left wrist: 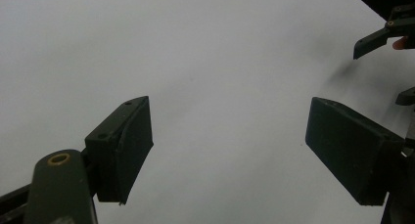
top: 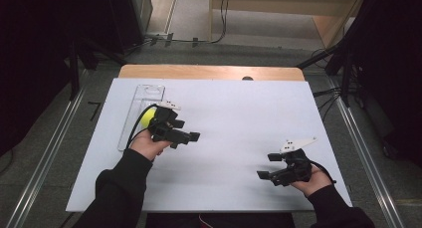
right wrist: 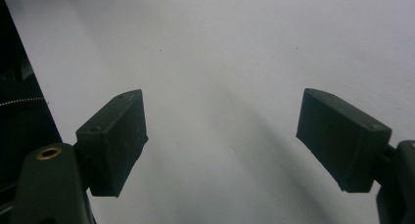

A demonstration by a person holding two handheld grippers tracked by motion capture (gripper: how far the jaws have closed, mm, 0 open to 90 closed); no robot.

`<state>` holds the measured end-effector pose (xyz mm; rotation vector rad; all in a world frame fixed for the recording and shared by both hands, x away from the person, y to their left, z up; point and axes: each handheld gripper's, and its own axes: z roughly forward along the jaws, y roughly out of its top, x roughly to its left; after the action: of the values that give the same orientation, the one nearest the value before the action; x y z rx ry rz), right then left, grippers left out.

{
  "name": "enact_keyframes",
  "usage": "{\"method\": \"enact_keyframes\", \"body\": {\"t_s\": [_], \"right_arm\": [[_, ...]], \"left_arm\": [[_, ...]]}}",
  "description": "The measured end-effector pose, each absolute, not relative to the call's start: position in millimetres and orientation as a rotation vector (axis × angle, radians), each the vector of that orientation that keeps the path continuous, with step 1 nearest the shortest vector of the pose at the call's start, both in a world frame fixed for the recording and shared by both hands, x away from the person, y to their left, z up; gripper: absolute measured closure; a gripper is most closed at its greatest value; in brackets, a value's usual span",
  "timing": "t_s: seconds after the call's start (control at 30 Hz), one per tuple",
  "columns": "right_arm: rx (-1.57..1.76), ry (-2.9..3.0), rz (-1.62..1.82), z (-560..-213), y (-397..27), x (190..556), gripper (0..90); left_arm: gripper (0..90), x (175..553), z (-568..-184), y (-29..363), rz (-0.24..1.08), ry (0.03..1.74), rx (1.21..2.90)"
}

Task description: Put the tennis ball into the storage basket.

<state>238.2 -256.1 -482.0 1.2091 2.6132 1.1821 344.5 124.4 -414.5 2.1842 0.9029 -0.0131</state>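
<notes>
My left gripper (top: pixel 189 131) hovers over the left part of the white tabletop (top: pixel 234 118), jaws pointing right. In the left gripper view it (left wrist: pixel 227 121) stands open with only bare white surface between the pads. A yellow ball (top: pixel 147 117) lies just behind that gripper, on a clear plastic tray (top: pixel 144 96), and the gripper body partly hides it. My right gripper (top: pixel 265 166) is held near the front right corner, jaws pointing left. It (right wrist: pixel 222 116) is open too, with nothing between the pads. The right gripper (left wrist: pixel 386 35) also appears far off in the left gripper view.
The clear tray runs lengthwise along the table's left side. A wooden strip (top: pixel 209 71) borders the far edge. Metal rails (top: pixel 45 153) flank the table on the floor, and dark stands and cables sit at the back corners.
</notes>
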Motion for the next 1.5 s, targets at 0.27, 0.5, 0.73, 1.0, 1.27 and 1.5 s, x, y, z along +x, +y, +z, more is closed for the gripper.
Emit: {"method": "enact_keyframes", "body": {"t_s": [0.27,0.5,0.73,1.0,1.27,1.5], "right_arm": [[1.210,2.612,1.179,-482.5,-256.0,238.5,16.8],[1.216,2.611,1.177,-482.3,-256.3,238.5,16.8],[1.217,2.608,1.175,-482.3,-256.5,238.5,16.8],[1.219,2.607,1.173,-482.2,-256.8,238.3,16.8],[1.227,2.603,1.168,-482.3,-257.0,238.3,16.9],[1.231,2.601,1.164,-482.6,-257.1,238.4,16.8]], "left_arm": [[18.1,331.6,-418.1,129.9,-0.002,0.873,2.163],[18.1,323.6,-424.9,135.0,-0.004,0.858,2.181],[18.1,315.9,-431.7,139.9,0.001,0.835,2.200],[18.1,306.4,-437.9,145.4,0.015,0.811,2.213],[18.1,299.0,-442.7,153.3,-0.011,0.818,2.216],[18.1,292.7,-448.5,159.7,-0.020,0.823,2.217]]}}
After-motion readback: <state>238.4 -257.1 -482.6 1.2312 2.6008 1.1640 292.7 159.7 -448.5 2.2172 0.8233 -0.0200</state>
